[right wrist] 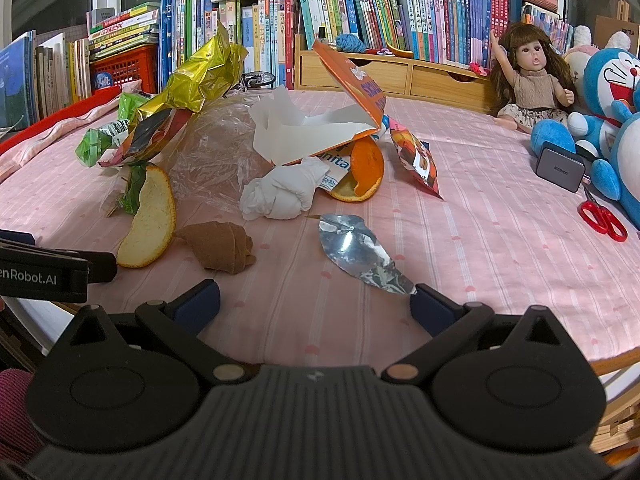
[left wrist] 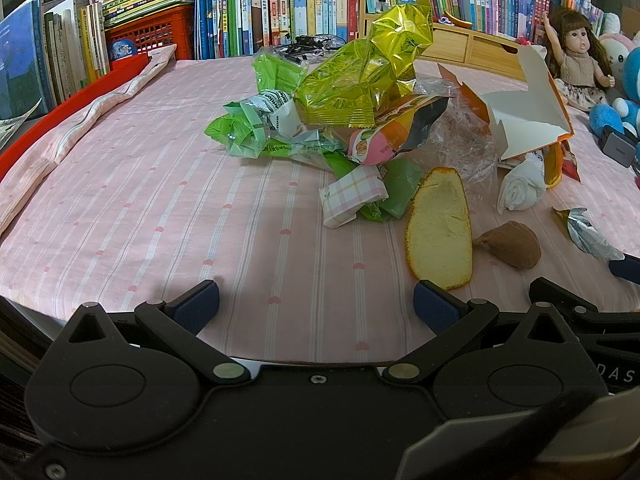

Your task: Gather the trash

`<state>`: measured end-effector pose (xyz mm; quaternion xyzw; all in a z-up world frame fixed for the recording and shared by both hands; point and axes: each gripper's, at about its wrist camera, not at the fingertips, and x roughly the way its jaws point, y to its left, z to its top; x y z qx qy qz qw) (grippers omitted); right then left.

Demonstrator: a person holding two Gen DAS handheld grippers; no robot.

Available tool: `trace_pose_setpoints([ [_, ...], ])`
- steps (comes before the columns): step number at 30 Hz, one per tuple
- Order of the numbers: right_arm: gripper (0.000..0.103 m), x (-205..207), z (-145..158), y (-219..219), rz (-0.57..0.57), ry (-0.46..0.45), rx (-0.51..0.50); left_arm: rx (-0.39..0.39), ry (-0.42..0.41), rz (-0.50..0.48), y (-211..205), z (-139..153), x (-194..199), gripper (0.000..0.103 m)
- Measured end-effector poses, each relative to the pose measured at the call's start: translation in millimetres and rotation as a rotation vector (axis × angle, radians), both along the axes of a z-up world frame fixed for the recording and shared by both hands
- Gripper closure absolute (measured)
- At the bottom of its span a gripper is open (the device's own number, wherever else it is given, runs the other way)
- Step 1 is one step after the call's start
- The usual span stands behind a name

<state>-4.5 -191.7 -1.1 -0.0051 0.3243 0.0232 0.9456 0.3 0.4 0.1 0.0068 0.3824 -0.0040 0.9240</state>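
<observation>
foil scrap just ahead of the gaping, empty right tongs looks light, crinkly (pinch its near edge); left tongs gape empty too.

- The right claw hangs low over the pink striped bed, its blue-tipped fingers spread wide with nothing between them.
- A torn silver foil scrap lies just ahead, its near corner touching the right finger.
- A brown rolled sock sits to the left, beside a curved orange peel.
- A knotted white cloth rests against a second orange peel under an open cardboard box.
- Crumpled clear plastic and a gold wrapper pile up behind.
- The left claw pokes in at the left edge.
- A doll, a blue plush toy and red scissors lie to the right.
- Books line the back.
</observation>
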Motion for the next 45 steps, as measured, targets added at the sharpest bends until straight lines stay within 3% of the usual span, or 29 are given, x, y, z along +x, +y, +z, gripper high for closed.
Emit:
trace_pose_setpoints([
  [17, 0.000, -11, -6, -1, -0.018, -0.087, 0.010, -0.004, -0.021, -0.012, 2, -2, 0, 0.000],
  [21, 0.000, -17, -2, -8, -0.041, -0.114, 0.068, -0.009, -0.032, -0.015, 3, -1, -2, 0.000],
  [24, 0.000, -24, 3, -18, -0.061, -0.160, 0.106, -0.047, -0.054, -0.029, 5, 1, -7, 0.000],
  [29, 0.001, -26, 9, -33, -0.087, -0.196, 0.085, -0.164, -0.101, -0.082, 7, 6, -18, 0.000],
  [33, 0.010, -19, 8, -41, -0.077, -0.189, 0.079, -0.184, -0.142, -0.115, 0, 12, -24, 0.000],
  [42, 0.031, 1, -3, -30, 0.000, -0.177, 0.043, -0.098, -0.228, -0.071, -30, 7, -13, 0.004],
  [45, 0.043, 10, -8, -24, 0.009, -0.166, 0.037, -0.074, -0.208, -0.060, -37, -1, -4, 0.014],
])
